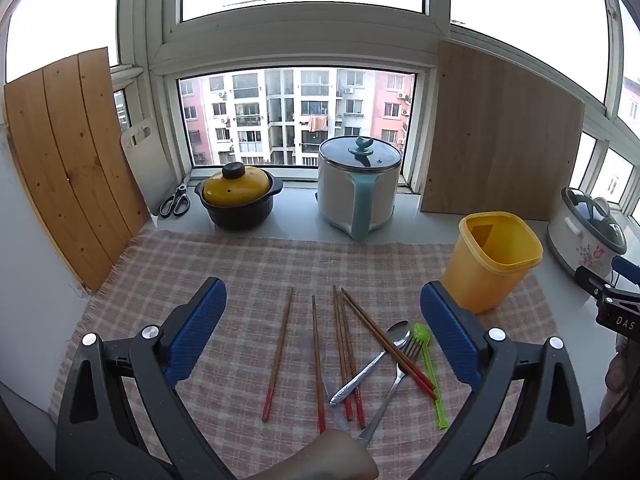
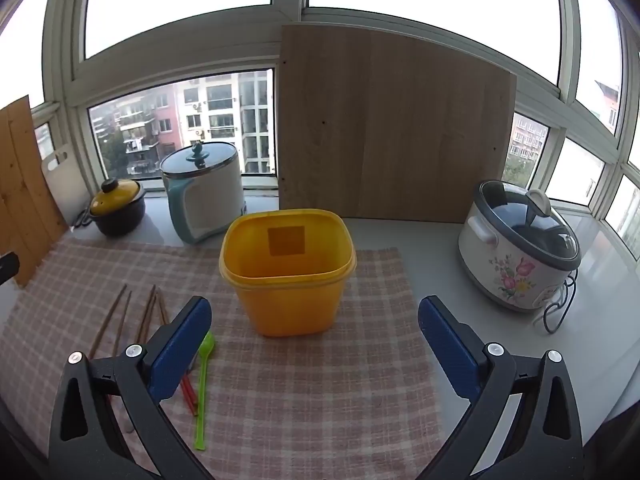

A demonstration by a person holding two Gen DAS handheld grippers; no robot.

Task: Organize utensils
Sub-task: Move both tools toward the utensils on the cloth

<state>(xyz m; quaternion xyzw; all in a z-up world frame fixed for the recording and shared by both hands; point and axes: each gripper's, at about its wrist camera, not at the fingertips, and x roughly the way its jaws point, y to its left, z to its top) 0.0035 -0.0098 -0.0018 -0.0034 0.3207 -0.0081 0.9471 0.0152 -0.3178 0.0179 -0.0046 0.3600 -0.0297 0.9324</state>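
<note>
Container: yellow plastic square tub (image 2: 288, 272), upright, empty, on checked cloth.
Chopsticks: wooden red-tipped chopsticks (image 1: 316, 360), scattered flat beside it.
Cutlery: metal spoon (image 1: 372, 364), metal fork (image 1: 394, 384), green plastic spoon (image 1: 428, 368), overlapping.

This is a home kitchen corner in a flat, set on a bench (image 2: 432, 240) under wide windows (image 1: 296, 116) that look out on apartment blocks. Cookware lines the sill: a clay pot (image 1: 239, 200) with a yellow lid, a white electric pot (image 1: 358, 184), a flowered rice cooker (image 2: 520, 244). Scissors (image 1: 176, 202) and a cutting board (image 1: 146, 160) lean nearby. A checked cloth (image 2: 304, 380) carries chopsticks (image 1: 316, 360), a spoon (image 1: 372, 360), a fork (image 1: 400, 372) and a yellow tub (image 2: 288, 272).
</note>
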